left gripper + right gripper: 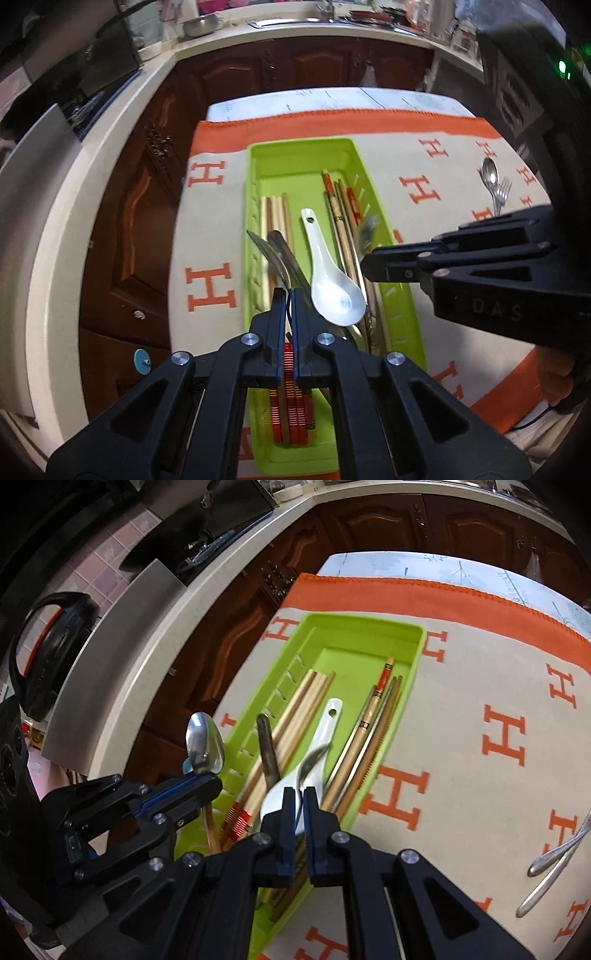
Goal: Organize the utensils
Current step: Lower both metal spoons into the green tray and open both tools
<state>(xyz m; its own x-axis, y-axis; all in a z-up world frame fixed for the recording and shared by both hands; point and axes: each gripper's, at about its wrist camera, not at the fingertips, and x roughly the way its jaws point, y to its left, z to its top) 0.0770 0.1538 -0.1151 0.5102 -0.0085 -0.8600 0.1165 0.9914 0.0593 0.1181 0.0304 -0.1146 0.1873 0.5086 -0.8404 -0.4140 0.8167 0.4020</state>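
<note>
Basically both black grippers hover over the long lime-green plastic tray [417, 653]: left gripper [289, 295] pinches a steel spoon [205, 744], right gripper [300, 794] pinches a blurred metal utensil [312, 762]. Lower each lengthwise beside the white ceramic spoon [332, 284], then release.

Left tool [289, 295]: black plastic linkage arms, silver screw heads, blue finger pads. Right tool [299, 794]: same build. Its housing reads "DAS" in raised letters.
</note>
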